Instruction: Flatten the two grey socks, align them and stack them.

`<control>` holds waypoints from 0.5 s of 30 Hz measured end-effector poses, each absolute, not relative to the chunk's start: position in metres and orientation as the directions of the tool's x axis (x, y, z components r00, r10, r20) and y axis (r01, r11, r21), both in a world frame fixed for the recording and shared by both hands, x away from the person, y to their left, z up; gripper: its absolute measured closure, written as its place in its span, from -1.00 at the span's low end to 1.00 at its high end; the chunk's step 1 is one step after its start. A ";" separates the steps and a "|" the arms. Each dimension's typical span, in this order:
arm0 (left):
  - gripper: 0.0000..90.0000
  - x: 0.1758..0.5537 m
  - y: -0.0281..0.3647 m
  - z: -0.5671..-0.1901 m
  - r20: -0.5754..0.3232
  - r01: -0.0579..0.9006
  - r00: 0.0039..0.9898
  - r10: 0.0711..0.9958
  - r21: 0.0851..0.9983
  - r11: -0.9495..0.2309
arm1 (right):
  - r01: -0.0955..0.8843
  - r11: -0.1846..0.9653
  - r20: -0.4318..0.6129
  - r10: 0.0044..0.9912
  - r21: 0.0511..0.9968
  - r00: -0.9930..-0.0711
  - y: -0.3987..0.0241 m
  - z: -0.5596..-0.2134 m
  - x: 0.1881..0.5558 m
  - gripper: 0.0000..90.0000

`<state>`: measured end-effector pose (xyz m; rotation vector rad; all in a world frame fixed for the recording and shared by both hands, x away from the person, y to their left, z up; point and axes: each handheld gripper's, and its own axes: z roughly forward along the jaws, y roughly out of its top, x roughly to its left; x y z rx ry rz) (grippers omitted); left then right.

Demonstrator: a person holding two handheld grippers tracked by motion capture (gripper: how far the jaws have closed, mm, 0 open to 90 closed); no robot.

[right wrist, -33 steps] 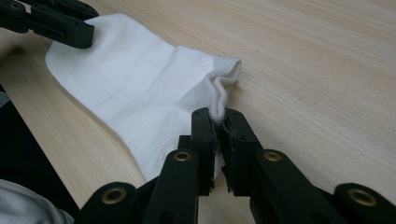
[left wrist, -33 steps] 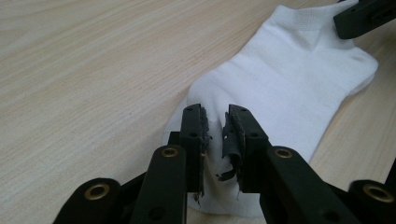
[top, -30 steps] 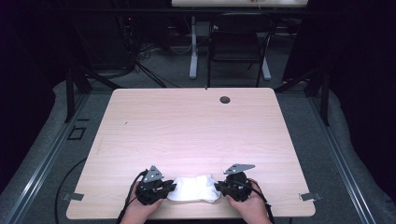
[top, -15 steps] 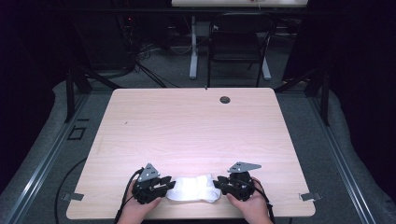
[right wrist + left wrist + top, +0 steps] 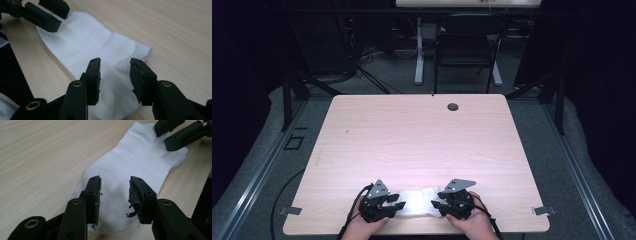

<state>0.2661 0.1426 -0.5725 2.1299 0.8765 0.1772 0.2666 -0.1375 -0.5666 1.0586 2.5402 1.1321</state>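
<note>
A white sock [image 5: 418, 201] lies flat near the front edge of the wooden table [image 5: 422, 135], between my two grippers. My left gripper [image 5: 393, 205] hovers open over one end of the sock [image 5: 130, 177], its jaws standing apart above the cloth with nothing clamped. My right gripper [image 5: 438, 203] is open over the other end of the sock [image 5: 100, 55], its jaws also apart. In the left gripper view the right gripper [image 5: 175, 133] shows at the far end of the sock; in the right gripper view the left gripper [image 5: 47, 12] shows likewise.
A small dark round grommet [image 5: 453, 106] sits near the table's far edge. A chair [image 5: 467, 47] and a desk leg [image 5: 418, 50] stand on the floor beyond the table. Metal clips [image 5: 542, 210] stick out at the front corners.
Both grippers have shifted slightly toward the front edge and stay at the sock's ends. The sock lies flatter and more stretched out.
</note>
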 end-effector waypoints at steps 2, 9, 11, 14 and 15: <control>0.35 0.266 0.143 -0.574 -0.163 0.530 0.749 0.643 0.729 -0.433 | 0.548 0.470 0.127 0.669 0.691 -0.733 -0.138 -0.569 0.267 0.32; 0.35 0.264 0.142 -0.578 -0.143 0.517 0.762 0.632 0.722 -0.460 | 0.547 0.471 0.123 0.670 0.692 -0.732 -0.138 -0.573 0.266 0.34; 0.35 0.264 0.142 -0.578 -0.133 0.509 0.765 0.630 0.724 -0.465 | 0.547 0.473 0.114 0.676 0.691 -0.728 -0.137 -0.573 0.265 0.36; 0.35 0.264 0.142 -0.579 -0.136 0.510 0.765 0.629 0.724 -0.464 | 0.545 0.482 0.103 0.677 0.686 -0.729 -0.136 -0.572 0.264 0.37; 0.35 0.265 0.142 -0.579 -0.141 0.513 0.764 0.630 0.724 -0.461 | 0.547 0.478 0.104 0.680 0.687 -0.725 -0.135 -0.573 0.264 0.38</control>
